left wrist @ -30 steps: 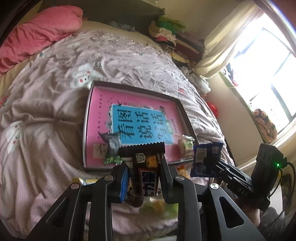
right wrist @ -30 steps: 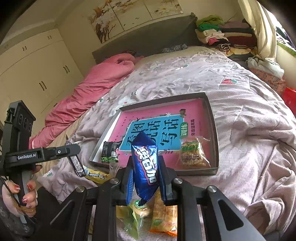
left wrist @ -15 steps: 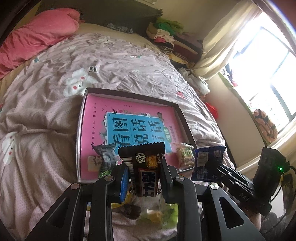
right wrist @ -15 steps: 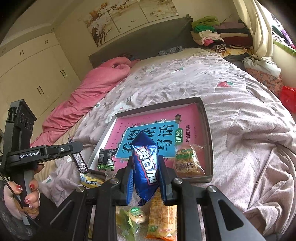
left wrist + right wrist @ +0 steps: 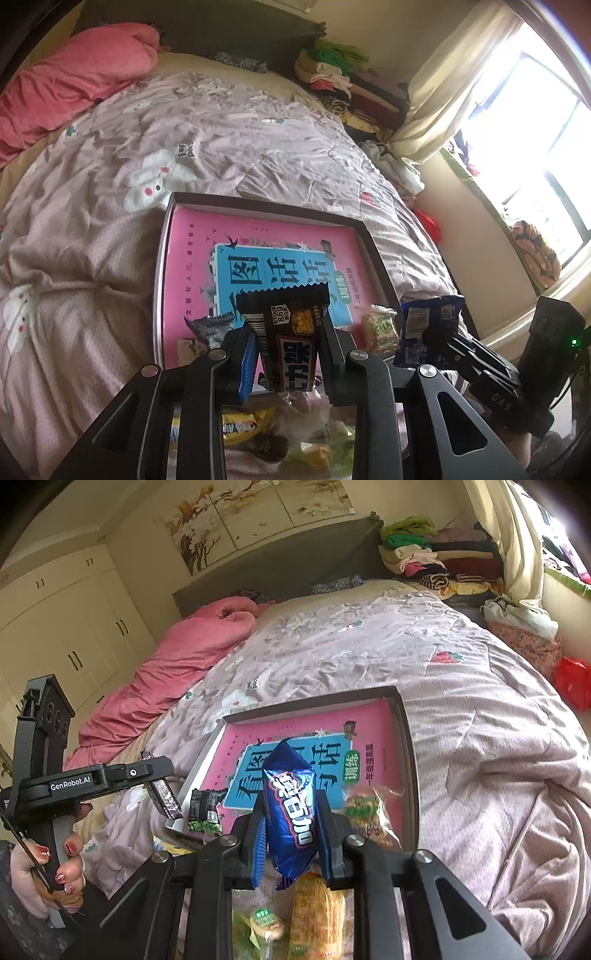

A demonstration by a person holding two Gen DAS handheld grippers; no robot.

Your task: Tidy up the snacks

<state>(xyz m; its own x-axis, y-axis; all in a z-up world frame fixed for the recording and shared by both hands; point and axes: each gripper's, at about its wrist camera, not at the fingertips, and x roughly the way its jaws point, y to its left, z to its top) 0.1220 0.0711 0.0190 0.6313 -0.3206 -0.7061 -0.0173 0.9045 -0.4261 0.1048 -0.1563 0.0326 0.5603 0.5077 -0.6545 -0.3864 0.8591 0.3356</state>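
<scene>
A shallow dark-rimmed box (image 5: pixel 266 206) (image 5: pixel 408 746) with a pink and blue book cover inside lies on the bed. My left gripper (image 5: pixel 288 354) is shut on a dark brown snack bar (image 5: pixel 291 343), held upright over the box's near edge. My right gripper (image 5: pixel 291 834) is shut on a blue snack packet (image 5: pixel 291 805), upright at the box's near edge; that packet (image 5: pixel 424 328) also shows in the left wrist view. Inside the box lie a black and green packet (image 5: pixel 205 810) and a clear packet of yellow snacks (image 5: pixel 369 812) (image 5: pixel 380 328).
Loose snacks lie on the quilt before the box: a yellow packet (image 5: pixel 240 424), an orange-yellow packet (image 5: pixel 317 912) and a small green-labelled one (image 5: pixel 266 923). A pink duvet (image 5: pixel 74 74) is bunched at the far left. Folded clothes (image 5: pixel 424 550) are stacked by the headboard.
The left gripper with the brown bar has shifted across the bed, so the box now sits more central and farther ahead of it. The right gripper has barely moved.
</scene>
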